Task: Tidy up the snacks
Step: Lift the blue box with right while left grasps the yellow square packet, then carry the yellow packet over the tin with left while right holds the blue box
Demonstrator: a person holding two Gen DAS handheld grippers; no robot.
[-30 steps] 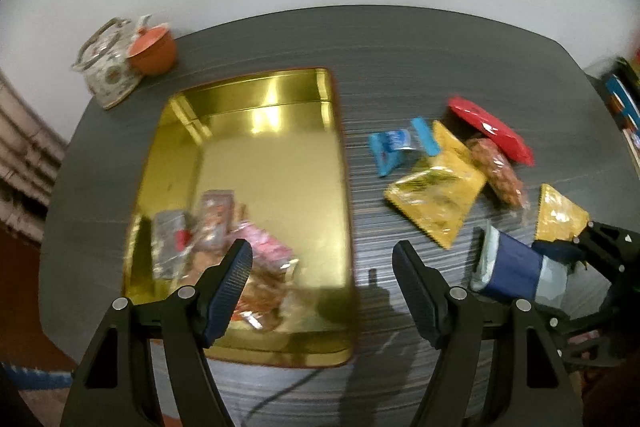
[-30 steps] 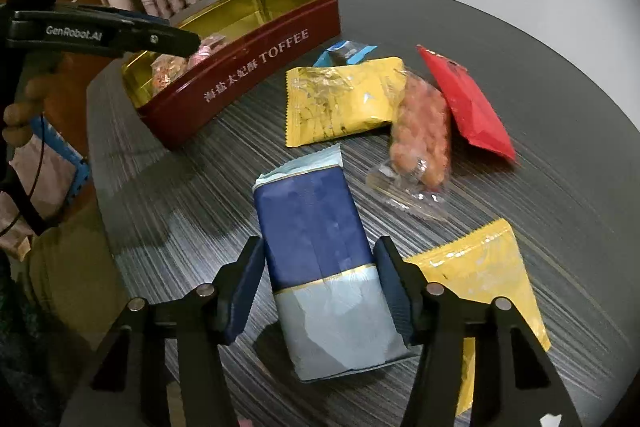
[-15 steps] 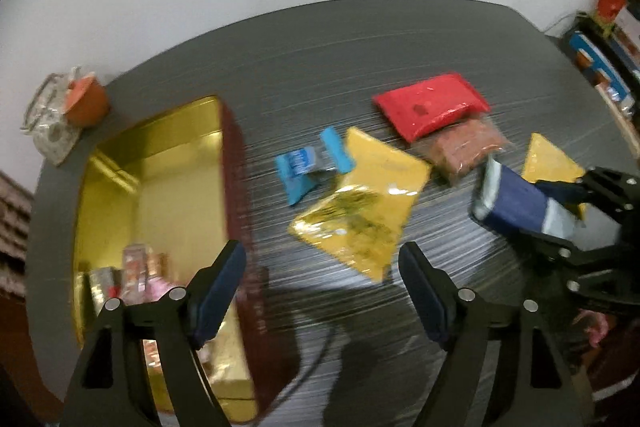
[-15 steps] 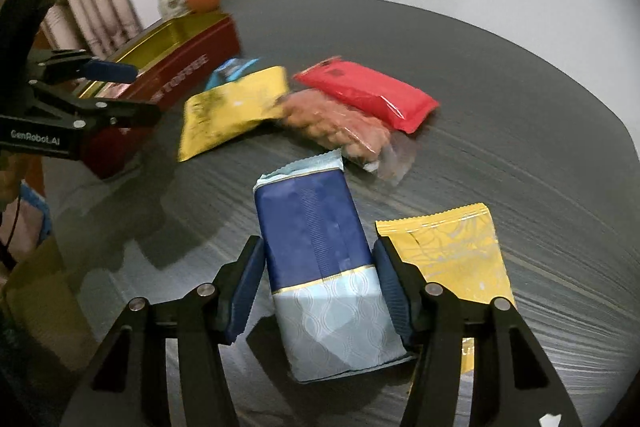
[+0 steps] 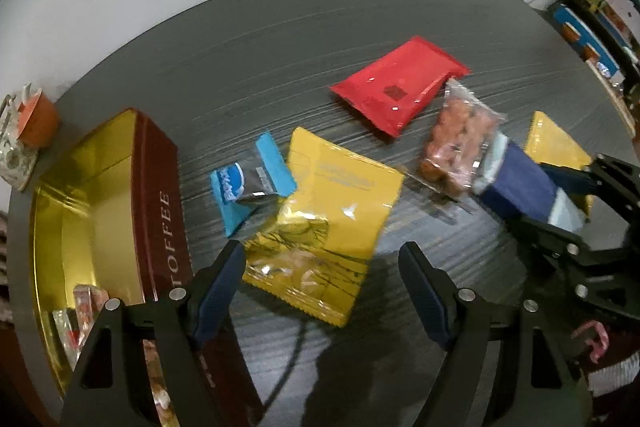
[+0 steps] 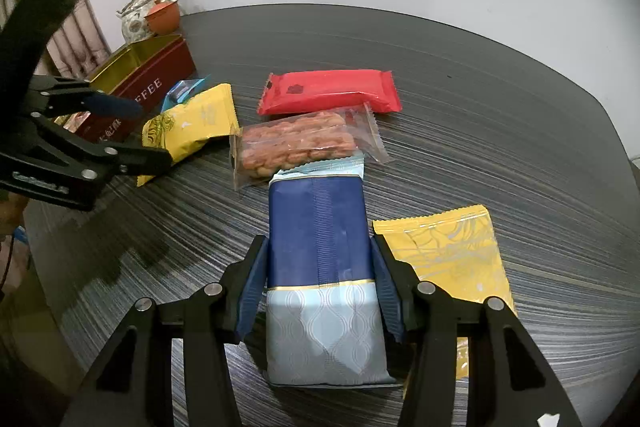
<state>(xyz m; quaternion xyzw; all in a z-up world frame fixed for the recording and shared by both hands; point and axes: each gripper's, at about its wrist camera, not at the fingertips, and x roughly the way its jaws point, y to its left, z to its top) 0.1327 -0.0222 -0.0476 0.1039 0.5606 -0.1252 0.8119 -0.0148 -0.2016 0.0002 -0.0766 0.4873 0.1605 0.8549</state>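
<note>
The navy and pale-blue snack packet (image 6: pixel 322 267) sits clamped between the right gripper (image 6: pixel 320 275) pads, one pressed to each long side, its crimped top edge overlapping the clear bag of orange-brown nuts (image 6: pixel 296 145) ahead of it. Whether it is lifted off the dark striped table (image 6: pixel 480 87) or lying on it, I cannot tell. Just to its right lies a flat yellow foil packet (image 6: pixel 448 251) with a serrated edge. Beyond the nuts rests a glossy red packet (image 6: pixel 330 91).

The left gripper (image 5: pixel 320 279) hovers with its fingers spread wide apart, holding nothing, over the near end of a larger crinkled yellow packet (image 5: pixel 328 211). A small blue wrapper (image 5: pixel 250 183) touches that packet's far-left corner. Left of these stands the open maroon TOFFEE tin (image 5: pixel 160 187), gold and shiny inside, with a few wrapped sweets (image 5: pixel 86 311) at its near end. Behind the tin are an orange cup (image 5: pixel 38 119) and a patterned teapot (image 6: pixel 136 17).
</note>
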